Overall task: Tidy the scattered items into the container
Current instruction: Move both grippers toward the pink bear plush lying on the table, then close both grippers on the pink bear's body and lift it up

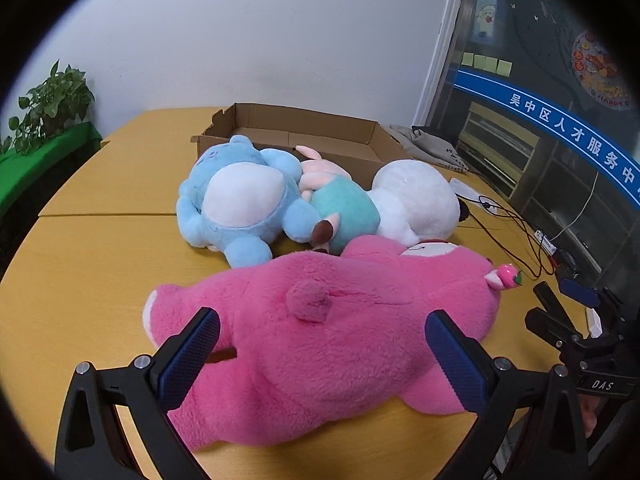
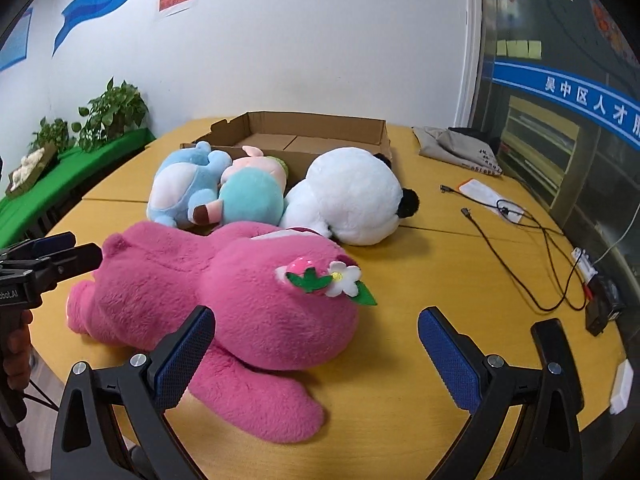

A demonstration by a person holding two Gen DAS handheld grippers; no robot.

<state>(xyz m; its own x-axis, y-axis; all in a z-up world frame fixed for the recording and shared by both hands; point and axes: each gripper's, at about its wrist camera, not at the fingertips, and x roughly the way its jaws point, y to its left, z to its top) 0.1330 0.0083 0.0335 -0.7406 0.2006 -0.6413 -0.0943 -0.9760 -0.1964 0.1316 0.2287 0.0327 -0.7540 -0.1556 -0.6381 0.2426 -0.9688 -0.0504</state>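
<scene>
A big pink plush bear lies on the yellow table, also in the right wrist view. Behind it lie a blue plush, a small teal-and-pink plush and a white plush. An open, shallow cardboard box stands behind them, with nothing showing inside. My left gripper is open, its fingers straddling the bear's back. My right gripper is open just before the bear's head and arm. Each gripper shows at the edge of the other view, the right and the left.
Black cables and a white packet lie on the table's right side, with a grey cloth bag at the back right. Potted plants stand on a green shelf at the left. A glass wall is at the right.
</scene>
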